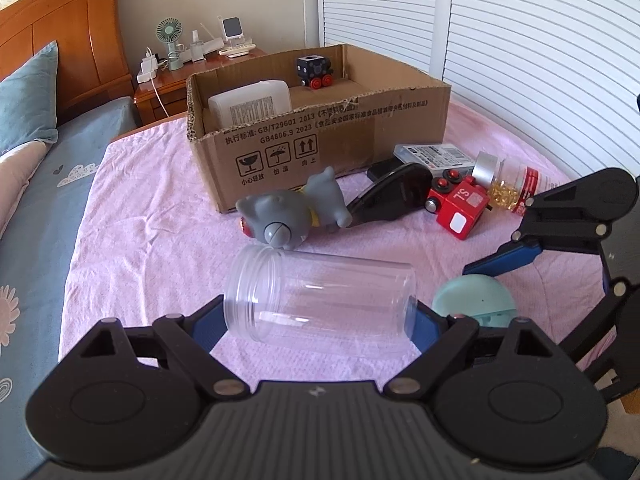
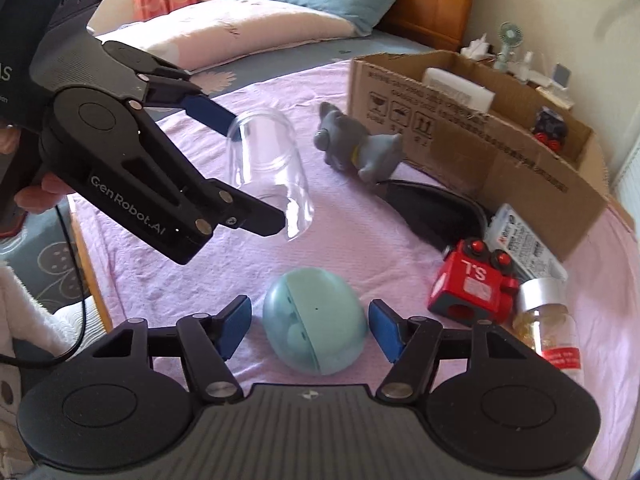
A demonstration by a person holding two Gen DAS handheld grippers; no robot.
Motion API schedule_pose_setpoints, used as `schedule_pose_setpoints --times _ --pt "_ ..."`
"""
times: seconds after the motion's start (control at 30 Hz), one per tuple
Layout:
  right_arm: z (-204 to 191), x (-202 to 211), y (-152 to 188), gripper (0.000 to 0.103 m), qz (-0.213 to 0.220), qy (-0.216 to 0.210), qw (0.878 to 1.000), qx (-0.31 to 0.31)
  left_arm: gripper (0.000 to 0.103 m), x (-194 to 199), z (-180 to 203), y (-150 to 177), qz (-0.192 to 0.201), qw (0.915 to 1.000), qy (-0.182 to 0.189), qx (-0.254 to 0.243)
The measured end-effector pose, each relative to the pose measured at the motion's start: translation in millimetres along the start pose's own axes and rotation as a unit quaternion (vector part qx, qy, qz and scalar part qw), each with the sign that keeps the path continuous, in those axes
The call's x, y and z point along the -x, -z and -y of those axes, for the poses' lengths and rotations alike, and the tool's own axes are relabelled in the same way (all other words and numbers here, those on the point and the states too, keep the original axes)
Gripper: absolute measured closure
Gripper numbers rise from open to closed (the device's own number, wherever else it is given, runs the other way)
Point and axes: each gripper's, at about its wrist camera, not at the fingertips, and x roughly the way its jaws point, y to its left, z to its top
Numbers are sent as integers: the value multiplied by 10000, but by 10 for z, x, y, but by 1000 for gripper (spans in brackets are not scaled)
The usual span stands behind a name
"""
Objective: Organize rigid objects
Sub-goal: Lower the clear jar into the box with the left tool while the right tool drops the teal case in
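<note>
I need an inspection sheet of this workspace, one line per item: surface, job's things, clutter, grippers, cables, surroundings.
Surface: pink bedspread, wrinkled.
Job's things: clear jar on its side; mint egg-shaped case; grey elephant toy; red toy train; capsule bottle; cardboard box open, holding a white container and a dark toy car.
Clutter: black pouch, flat label-covered pack.
Grippers: left gripper around the jar, grip cannot be confirmed; right gripper open around the mint case.
Cables: white cable at the nightstand.
Surroundings: wooden headboard, blue pillow, small fan, louvred doors.
</note>
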Motion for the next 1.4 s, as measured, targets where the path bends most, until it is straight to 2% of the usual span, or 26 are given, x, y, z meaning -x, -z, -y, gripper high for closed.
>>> schedule_pose_setpoints --times 0.1,0.2,0.27,0.53,0.7,0.9,1.03,1.13,1.2,1.27,1.4 --pt "-55 19 5 33 -88 -127 9997 201 13 -2 -4 -8 -10 10000 -13 21" --pt "-54 9 1 34 -23 -74 9998 169 13 -17 -3 -18 -28 10000 -1 32" --pt "-35 4 -4 45 61 -65 9999 61 13 -27 -5 -28 -74 10000 21 44" --pt "2 63 -62 45 -76 324 9991 -244 13 92 -31 -164 -73 9999 87 -23" --pt "161 247 -185 45 120 589 9971 -467 13 254 -21 -432 220 9993 39 -309" --pt "445 486 -449 45 477 919 9930 -571 13 219 -91 -968 705 9963 -182 -452" --pt "694 616 -632 45 738 1220 9873 -708 13 -37 -210 -1300 746 9967 -299 -128" --pt "869 672 -748 45 879 1416 9828 -794 13 -279 -290 -1427 789 9960 -402 127" --pt "966 679 -820 45 928 1507 9805 -858 10 -441 -348 -1448 884 9940 -583 258" --pt "1054 666 -880 45 977 1573 9784 -921 9 -558 -396 -1427 724 9938 -737 418" --pt "1207 585 -963 45 958 1585 9769 -1069 9 -518 -455 -1284 465 9957 -477 651"
